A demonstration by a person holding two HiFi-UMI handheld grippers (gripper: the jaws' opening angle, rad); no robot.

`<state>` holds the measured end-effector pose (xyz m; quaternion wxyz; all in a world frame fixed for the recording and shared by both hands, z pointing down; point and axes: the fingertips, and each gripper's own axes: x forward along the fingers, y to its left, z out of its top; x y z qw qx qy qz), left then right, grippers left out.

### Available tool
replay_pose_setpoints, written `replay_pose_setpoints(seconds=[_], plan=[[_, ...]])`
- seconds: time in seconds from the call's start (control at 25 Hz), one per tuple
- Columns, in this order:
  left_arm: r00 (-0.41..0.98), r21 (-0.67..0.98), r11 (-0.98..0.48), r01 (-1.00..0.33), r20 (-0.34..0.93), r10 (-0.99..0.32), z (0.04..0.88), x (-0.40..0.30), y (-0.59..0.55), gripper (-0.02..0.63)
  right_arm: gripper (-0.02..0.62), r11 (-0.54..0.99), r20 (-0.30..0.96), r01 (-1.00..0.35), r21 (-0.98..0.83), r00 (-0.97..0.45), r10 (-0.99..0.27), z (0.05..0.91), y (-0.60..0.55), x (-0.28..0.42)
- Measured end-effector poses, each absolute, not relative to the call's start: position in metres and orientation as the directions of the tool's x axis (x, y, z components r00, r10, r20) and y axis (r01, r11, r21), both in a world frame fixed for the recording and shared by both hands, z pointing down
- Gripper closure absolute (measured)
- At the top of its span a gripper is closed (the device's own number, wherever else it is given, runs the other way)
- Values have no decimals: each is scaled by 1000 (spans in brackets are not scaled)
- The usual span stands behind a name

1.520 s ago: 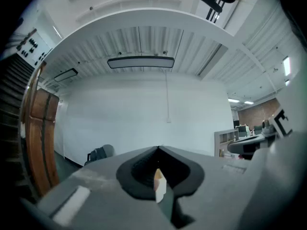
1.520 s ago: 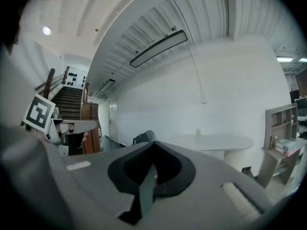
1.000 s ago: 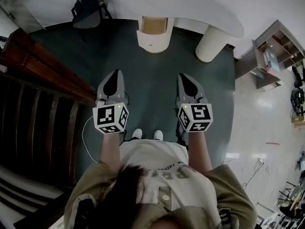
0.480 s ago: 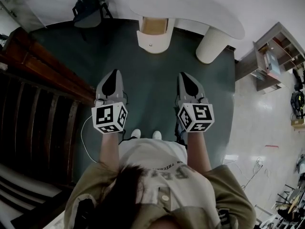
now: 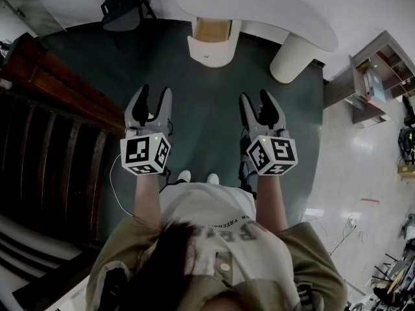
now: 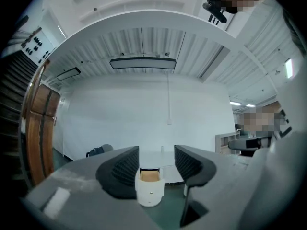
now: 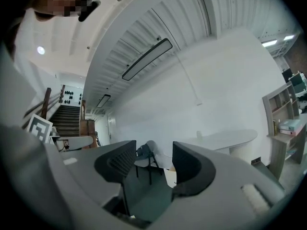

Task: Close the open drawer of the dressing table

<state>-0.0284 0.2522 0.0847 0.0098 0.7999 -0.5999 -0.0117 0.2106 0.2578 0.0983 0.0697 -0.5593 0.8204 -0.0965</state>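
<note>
**Drawer open, nothing done yet**

I see the drawer (image 5: 211,43) pulled out from the dressing table (image 5: 285,11) at the top centre of the head view, its wooden inside showing. My left gripper (image 5: 155,94) and right gripper (image 5: 257,99) sit mid-frame over the floor (image 5: 207,122), well apart from the drawer. Both have just been spreading their jaws, which stand wide with nothing between them. By my reckoning the whole job is left: close in, meet the rounded front, push it home.

Dark green floor (image 5: 207,109) runs to a white wall (image 6: 144,104), wooden stairs (image 5: 52,154) beside
</note>
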Motion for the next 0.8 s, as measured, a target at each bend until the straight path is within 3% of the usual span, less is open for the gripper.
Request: replay_pose_setpoints(seconds=[0.12,0.8], plan=[[278,22,-278,-960,5,-961,86,-20,250,342,348,363,-2,-902,-234,-373,-928,101,254,216],[227,-8,-227,-974,41,-973,100,-41,213,342,350,387,15,-898,-212,-399,-917,114,200,201]])
